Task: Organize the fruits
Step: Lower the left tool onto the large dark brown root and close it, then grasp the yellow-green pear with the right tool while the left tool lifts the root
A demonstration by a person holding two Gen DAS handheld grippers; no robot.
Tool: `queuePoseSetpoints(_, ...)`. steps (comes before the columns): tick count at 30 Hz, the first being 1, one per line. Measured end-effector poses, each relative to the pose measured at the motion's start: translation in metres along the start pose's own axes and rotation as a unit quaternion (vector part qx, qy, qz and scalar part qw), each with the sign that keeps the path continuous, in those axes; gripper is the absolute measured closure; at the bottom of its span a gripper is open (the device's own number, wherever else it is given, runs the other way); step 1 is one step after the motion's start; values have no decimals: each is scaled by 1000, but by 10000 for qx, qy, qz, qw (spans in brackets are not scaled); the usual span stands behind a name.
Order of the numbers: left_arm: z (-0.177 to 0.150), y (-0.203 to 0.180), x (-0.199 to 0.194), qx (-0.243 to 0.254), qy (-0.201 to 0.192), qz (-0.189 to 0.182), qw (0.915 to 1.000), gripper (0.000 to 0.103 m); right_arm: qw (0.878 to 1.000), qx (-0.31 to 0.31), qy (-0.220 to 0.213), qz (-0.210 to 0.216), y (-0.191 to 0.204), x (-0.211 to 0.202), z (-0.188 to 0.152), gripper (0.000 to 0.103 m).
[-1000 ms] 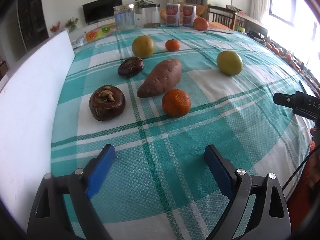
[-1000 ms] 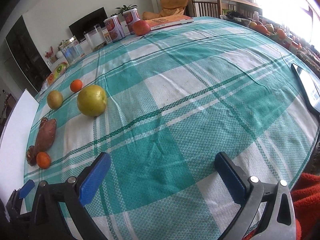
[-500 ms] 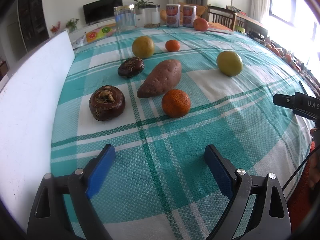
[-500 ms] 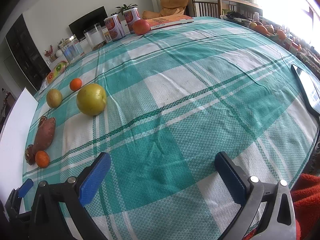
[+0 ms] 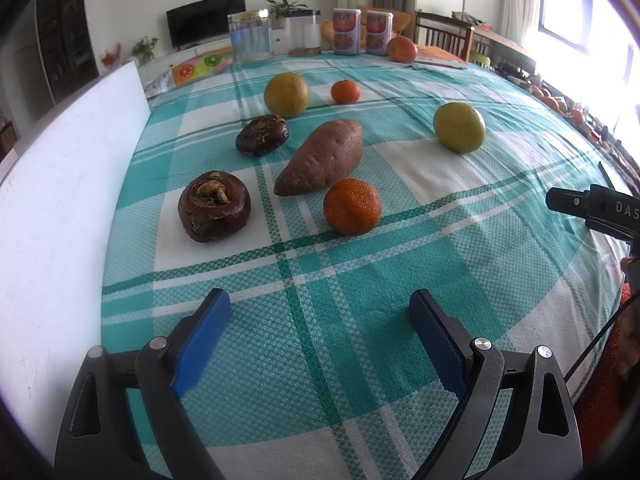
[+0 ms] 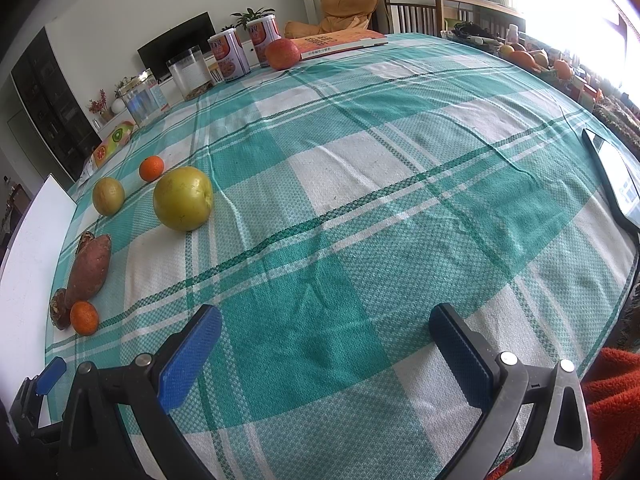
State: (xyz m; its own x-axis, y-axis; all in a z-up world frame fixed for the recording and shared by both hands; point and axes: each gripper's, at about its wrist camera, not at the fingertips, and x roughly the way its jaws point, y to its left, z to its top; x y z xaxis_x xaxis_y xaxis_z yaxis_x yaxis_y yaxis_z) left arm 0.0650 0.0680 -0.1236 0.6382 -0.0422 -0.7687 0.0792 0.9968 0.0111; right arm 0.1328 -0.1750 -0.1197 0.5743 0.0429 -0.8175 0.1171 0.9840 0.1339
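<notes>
On the teal checked tablecloth (image 5: 360,280) lie a sweet potato (image 5: 322,157), a near orange (image 5: 352,206), two dark brown water chestnuts (image 5: 214,206) (image 5: 262,135), a yellow fruit (image 5: 287,94), a small far orange (image 5: 345,91) and a yellow-green pear (image 5: 459,127). My left gripper (image 5: 320,320) is open and empty, short of the near orange. My right gripper (image 6: 326,340) is open and empty over bare cloth, to the right of the pear (image 6: 183,198) and sweet potato (image 6: 90,270).
A white board (image 5: 60,200) lines the table's left edge. Jars (image 5: 250,36), two cans (image 5: 347,31) and a red fruit (image 5: 401,49) stand at the far edge beside a book (image 6: 340,42). A tablet (image 6: 612,176) lies at the right edge.
The right gripper's view has shifted slightly, with the fruits a little lower left. The left gripper has not visibly moved.
</notes>
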Motion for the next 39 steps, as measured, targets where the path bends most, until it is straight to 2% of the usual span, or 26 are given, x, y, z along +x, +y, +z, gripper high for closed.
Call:
queuePoseSetpoints(5,0,0,-1,5,-3,-31,10000,10,10000,13,-5,15,0,0,0,0)
queuePoseSetpoints(8,1,2,-4,-31,18,-202,9998,11,10000,7,-7,8,0,0,-1,0)
queuePoseSetpoints(12,4,19,-11,-656,9,-571,9962,12,10000,5,-6,7,0,0,-1,0)
queuePoseSetpoints(15,14,30,-9,-974,42,-387,9945,14,10000,-1,-3,2,0,0,0,0)
queuePoseSetpoints(20,26,37,2,-887,52,193,9959,14,10000,32,-16,45,0,-1,-1,0)
queuePoseSetpoints(26,41,51,16,-991,33,515,9937,14,10000,43,-22,58,-1,-1,-1,0)
queuePoseSetpoints(29,45,56,26,-1000,139,616,9930,22,10000,47,-24,64,-1,-2,-1,0)
queuePoseSetpoints(30,45,58,31,-997,230,627,9928,31,10000,48,-25,65,-1,-2,-1,0)
queuePoseSetpoints(31,45,59,34,-1003,295,639,9925,34,10000,47,-24,63,-1,-2,0,0)
queuePoseSetpoints(35,47,61,34,-970,149,636,9931,35,10000,43,-24,58,-1,-2,0,0)
queuePoseSetpoints(36,48,62,35,-966,129,624,9933,39,10000,42,-22,56,-1,-2,0,0)
queuePoseSetpoints(37,48,61,34,-916,125,665,9935,51,10000,42,-22,56,-1,-2,0,0)
queuePoseSetpoints(39,48,59,32,-830,142,684,9941,54,10000,46,-24,63,-1,-2,0,0)
